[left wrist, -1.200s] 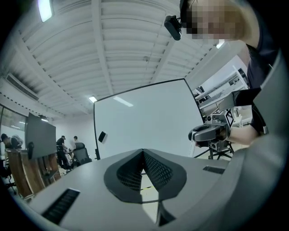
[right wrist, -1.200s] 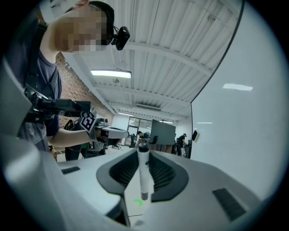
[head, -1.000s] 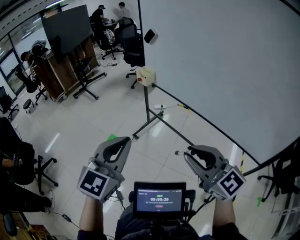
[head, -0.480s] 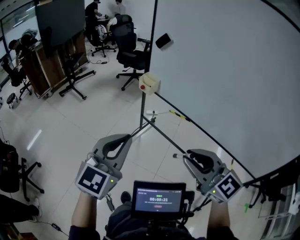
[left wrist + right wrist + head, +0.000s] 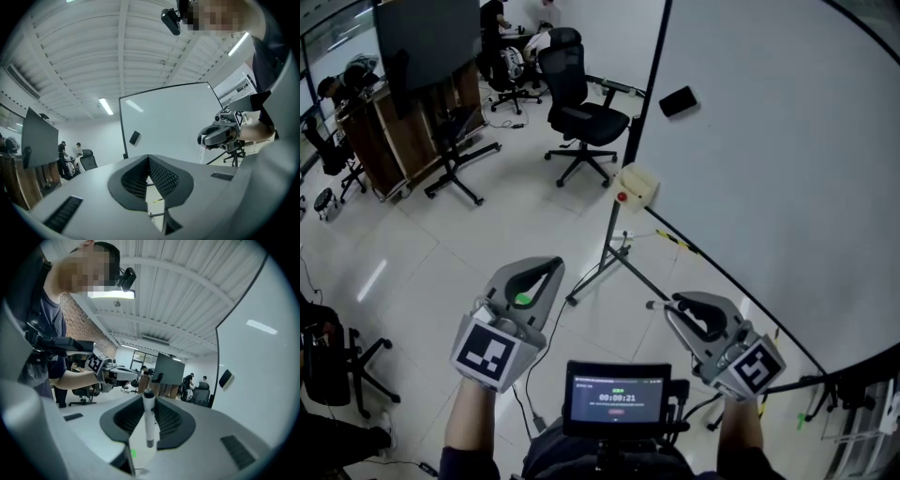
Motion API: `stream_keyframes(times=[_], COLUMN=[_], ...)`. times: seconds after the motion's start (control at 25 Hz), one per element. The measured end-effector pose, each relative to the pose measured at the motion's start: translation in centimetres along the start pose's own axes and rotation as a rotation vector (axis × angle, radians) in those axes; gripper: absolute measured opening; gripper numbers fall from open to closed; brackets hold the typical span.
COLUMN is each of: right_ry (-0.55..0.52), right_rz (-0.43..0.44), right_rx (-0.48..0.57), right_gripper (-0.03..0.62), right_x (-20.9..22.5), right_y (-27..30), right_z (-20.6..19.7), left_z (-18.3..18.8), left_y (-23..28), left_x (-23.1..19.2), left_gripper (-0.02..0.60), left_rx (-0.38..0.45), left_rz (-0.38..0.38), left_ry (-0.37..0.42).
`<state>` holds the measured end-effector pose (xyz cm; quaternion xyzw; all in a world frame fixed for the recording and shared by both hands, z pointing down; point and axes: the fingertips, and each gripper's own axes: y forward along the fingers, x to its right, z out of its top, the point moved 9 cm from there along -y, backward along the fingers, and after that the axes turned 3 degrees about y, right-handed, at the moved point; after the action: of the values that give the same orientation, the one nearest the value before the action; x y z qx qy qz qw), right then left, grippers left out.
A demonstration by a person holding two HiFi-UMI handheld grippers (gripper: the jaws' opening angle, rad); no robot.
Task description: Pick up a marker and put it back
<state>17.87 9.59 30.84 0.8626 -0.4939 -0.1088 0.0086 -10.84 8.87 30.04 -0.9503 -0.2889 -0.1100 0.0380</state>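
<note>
Whiteboard [image 5: 787, 141] further right now — right claw [image 5: 673, 306] pinching marker [image 5: 149, 423], left claw [image 5: 547, 272] pressed together

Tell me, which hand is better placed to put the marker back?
Probably the right. The right gripper is shut on the marker and sits nearer the whiteboard; the left gripper is shut with nothing in it.

Two tongs: left tongs [image 5: 547, 271], right tongs [image 5: 676, 304]; one marker [image 5: 148, 418]; one whiteboard [image 5: 787, 141]; one eraser [image 5: 678, 101].
</note>
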Motion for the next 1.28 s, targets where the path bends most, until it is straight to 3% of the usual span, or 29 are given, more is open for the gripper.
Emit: stream_keyframes(times=[0.48,1.0,1.28], right_ry=[0.03,0.071,0.057], right_rz=[0.043,0.142,0.092], right_rx=[0.027,0.078,0.093], right_gripper=[0.094,0.094,0.094], right_x=[9.4,22.2,25.1], right_y=[6.7,12.1,15.2], right_z=[-2.8,-5.6,-5.2], left_z=[-2.2,-3.1,-4.8], left_y=[6.8,16.1,19.5], left_x=[-5.1,-8.7,-12.1], left_gripper=[0.0,0.0,0.0], left_rx=[-0.053,-0.149,-0.132], left_rz=[0.059,0.191,0.17], left_ry=[-0.002,0.031,0.035])
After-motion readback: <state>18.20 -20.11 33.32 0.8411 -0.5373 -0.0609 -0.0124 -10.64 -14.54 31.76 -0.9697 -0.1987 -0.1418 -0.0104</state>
